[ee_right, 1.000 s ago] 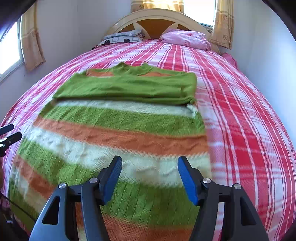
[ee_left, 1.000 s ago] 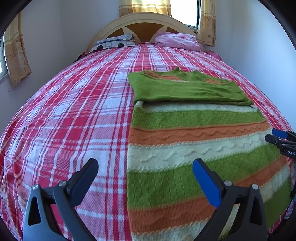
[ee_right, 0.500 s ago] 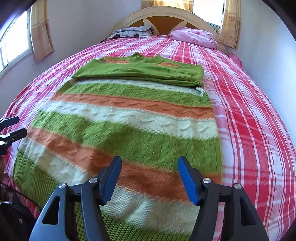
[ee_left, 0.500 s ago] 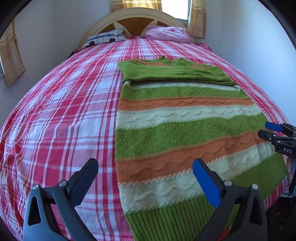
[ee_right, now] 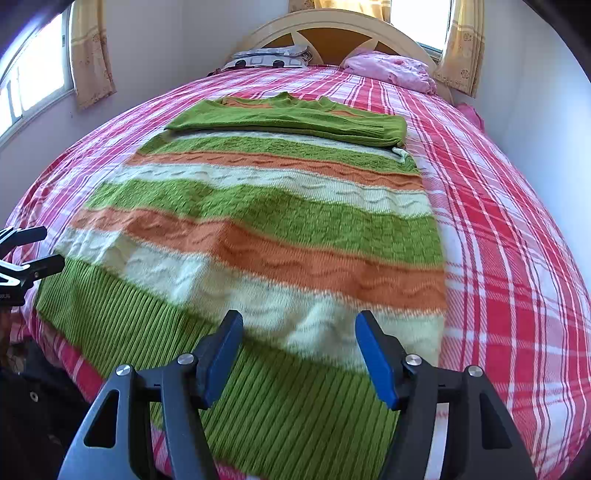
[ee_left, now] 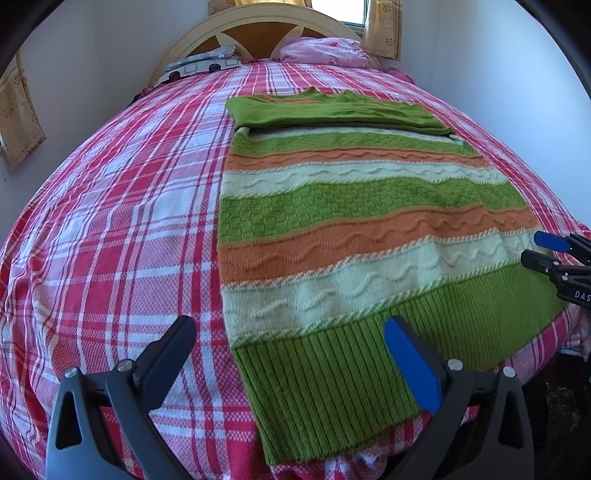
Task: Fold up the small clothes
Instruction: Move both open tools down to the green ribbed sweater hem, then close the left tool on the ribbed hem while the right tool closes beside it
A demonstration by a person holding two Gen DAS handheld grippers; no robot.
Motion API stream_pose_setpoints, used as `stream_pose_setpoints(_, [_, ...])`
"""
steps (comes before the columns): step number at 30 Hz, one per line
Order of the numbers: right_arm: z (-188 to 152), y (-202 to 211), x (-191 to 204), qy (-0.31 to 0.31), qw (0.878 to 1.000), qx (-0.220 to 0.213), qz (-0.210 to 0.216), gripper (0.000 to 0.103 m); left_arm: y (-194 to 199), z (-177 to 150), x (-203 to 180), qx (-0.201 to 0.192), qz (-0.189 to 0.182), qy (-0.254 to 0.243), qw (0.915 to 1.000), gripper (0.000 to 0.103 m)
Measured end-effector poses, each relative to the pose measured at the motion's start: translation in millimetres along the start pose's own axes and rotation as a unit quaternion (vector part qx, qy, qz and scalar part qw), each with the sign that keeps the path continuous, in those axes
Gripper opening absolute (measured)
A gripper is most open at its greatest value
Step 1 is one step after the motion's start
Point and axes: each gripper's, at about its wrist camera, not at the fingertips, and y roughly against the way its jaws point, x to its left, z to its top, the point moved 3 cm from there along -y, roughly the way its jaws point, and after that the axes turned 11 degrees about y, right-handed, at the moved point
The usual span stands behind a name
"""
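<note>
Lying flat on the bed point(ee_left: 110, 229) with its red-and-white plaid sheet: a striped sweater point(ee_left: 351, 229) in green, orange and cream, spreading lengthwise from the foot edge toward the headboard point(ee_left: 258, 33). Folding across the sweater's far end, both green sleeves point(ee_left: 332, 110), hiding the chest and most of the neckline beneath them; only a sliver of orange showing at the collar. Draping slightly over the bed's foot edge, the ribbed green hem point(ee_left: 332, 387), its lowest corner cut off behind the claws in both views. Hovering just short of the sweater's hem, at its left corner, the left claw point(ee_left: 291, 365), jaws spreading wide apart and gripping nothing, one finger over bare sheet and the blue-padded one over the ribbing. Hovering over the sweater's hem toward its right side, the right claw point(ee_right: 299, 354), likewise gaping open and empty; fabric just ahead of it blurring in the right wrist view. Peeking in at the sweater's right edge in the left view, the right claw's tips only, the rest cut off by the frame. Resting beyond the sweater against the headboard, a patterned pillow point(ee_right: 273, 55) and a crumpled pink bundle point(ee_right: 388, 68), details hard to make out. Hanging beside the headboard, yellow curtains point(ee_right: 90, 51), partly cropped.
</note>
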Motion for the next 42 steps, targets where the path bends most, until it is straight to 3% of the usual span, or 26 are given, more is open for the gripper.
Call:
stream_pose_setpoints(12, [-28.4,16.0,-4.3,-0.026,1.0,0.008,0.0,0.065,1.6,-17.6,-0.1,0.021,-0.008,0.007,0.9997,0.103])
stream_pose_setpoints(19, [-47.7,28.5,-18.8,-0.048,0.999,0.007,-0.01,0.065,1.3,-31.8,11.1,0.061,-0.049,0.053,0.9956,0.08])
stream_pose_setpoints(27, [-61.9,31.7,-37.6,-0.081,0.996,0.014,-0.015,0.065,5.9,-43.5,16.4,0.071,-0.066,0.073,0.9926,0.065])
stream_pose_setpoints(31, [-65.2,36.5,-39.2,-0.08,0.996,0.013,-0.024,0.065,9.5,-43.6,16.1,0.068,-0.068,0.067,0.993,0.049])
stream_pose_setpoints(42, [-75.6,44.1,-51.9,-0.12,0.993,-0.007,-0.008,0.064,8.7,-45.7,24.8,0.068,-0.09,0.085,0.99,0.049])
